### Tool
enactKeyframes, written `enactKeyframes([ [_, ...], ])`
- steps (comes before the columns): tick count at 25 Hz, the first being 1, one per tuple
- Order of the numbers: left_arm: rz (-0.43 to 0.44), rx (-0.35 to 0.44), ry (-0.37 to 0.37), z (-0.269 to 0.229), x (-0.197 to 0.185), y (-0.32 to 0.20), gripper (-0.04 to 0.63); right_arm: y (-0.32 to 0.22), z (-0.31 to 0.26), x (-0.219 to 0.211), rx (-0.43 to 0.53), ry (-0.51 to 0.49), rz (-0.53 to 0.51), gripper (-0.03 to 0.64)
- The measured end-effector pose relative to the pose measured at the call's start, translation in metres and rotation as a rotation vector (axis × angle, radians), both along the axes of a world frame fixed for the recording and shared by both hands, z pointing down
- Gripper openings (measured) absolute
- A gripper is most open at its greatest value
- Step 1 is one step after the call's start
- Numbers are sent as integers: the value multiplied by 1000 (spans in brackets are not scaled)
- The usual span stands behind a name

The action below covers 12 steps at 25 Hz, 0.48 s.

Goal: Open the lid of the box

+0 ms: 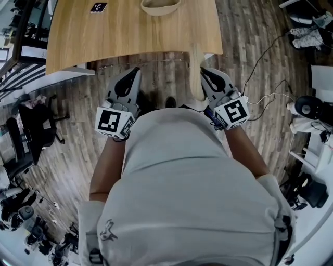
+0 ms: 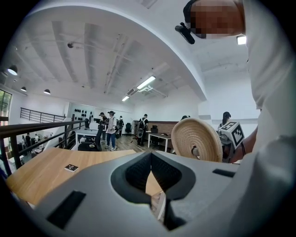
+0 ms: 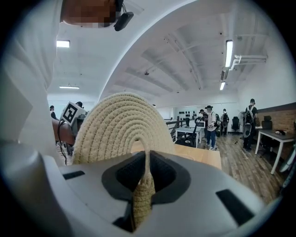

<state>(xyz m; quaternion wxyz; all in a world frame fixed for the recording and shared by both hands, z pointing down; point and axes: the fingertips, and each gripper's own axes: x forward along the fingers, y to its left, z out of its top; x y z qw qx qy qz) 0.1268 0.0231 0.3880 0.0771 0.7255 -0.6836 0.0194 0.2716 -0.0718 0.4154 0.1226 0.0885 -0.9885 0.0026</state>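
My right gripper (image 3: 142, 199) is clenched on the rim of the round beige woven-rope lid (image 3: 122, 129), which stands on edge at the near edge of the light wooden table (image 1: 130, 31). My left gripper (image 2: 155, 206) is clenched on nothing. The beige woven-rope box (image 1: 161, 6) sits farther back on that table.

We saw a wood table (image 1: 130, 36) at the top of the head view. A small black and white card (image 1: 98, 8) lay flat on it, near the far left side. A woven box (image 1: 160, 6) sat on it too, apart from the card, and we could see into it. The table stood on a wood floor (image 1: 156, 78). Thin wires (image 1: 265, 97) lay on the floor at the right. A black chair (image 1: 36, 127) stood at the left.
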Motion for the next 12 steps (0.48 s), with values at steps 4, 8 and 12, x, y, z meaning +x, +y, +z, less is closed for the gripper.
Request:
enactKeyframes([
  [4,-15,4,5,-2,1,2,6,1,-4,3,8,-6,-6,37],
  [8,-31,10,13,-2,0,5,6,2,-4,4,11,-11,-12,38],
  [12,-41,13,17,-1,-3,8,6,3,-3,0,13,-12,-21,37],
])
